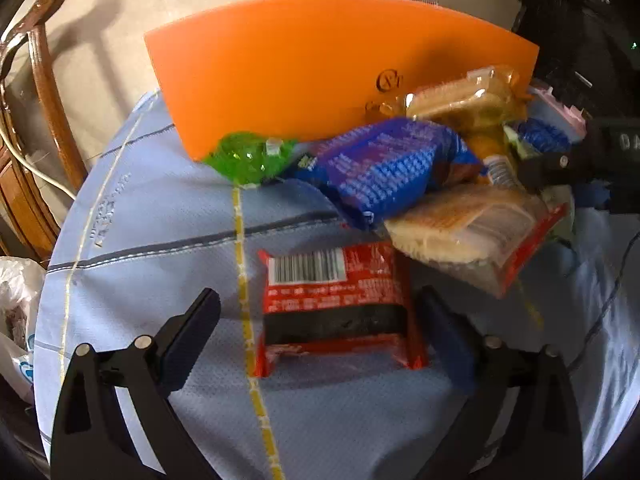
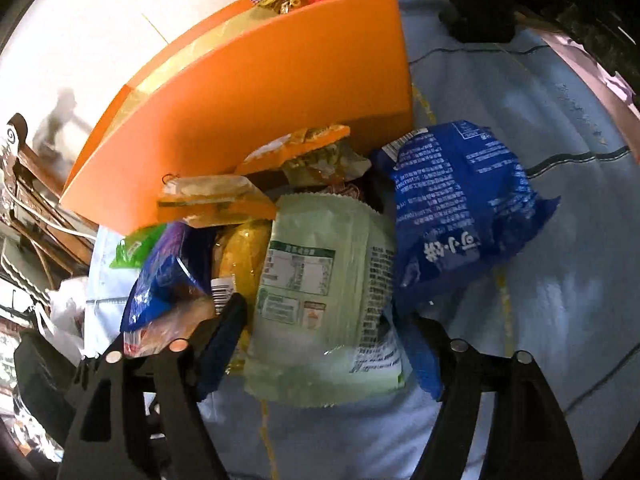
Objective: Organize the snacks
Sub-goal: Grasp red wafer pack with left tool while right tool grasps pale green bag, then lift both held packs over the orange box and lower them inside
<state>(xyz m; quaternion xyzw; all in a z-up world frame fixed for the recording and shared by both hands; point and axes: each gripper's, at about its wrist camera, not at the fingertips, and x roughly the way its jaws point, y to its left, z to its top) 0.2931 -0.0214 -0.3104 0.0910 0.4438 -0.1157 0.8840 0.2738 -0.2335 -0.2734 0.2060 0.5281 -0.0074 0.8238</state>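
Left wrist view: the left gripper (image 1: pixel 320 316) stands wide, its fingers either side of a red snack packet (image 1: pixel 336 304) lying flat on the blue tablecloth (image 1: pixel 160 220), near side of the snack pile; the orange box (image 1: pixel 320 68) stands behind. Right wrist view: the right gripper (image 2: pixel 324 320) is spread wide around a pale green packet (image 2: pixel 320 288), pads apparently not pressing; a blue packet (image 2: pixel 460 200) lies just right.

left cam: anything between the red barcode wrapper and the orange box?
Yes, in the left wrist view: a blue printed snack packet lies between the red barcode wrapper and the orange box.
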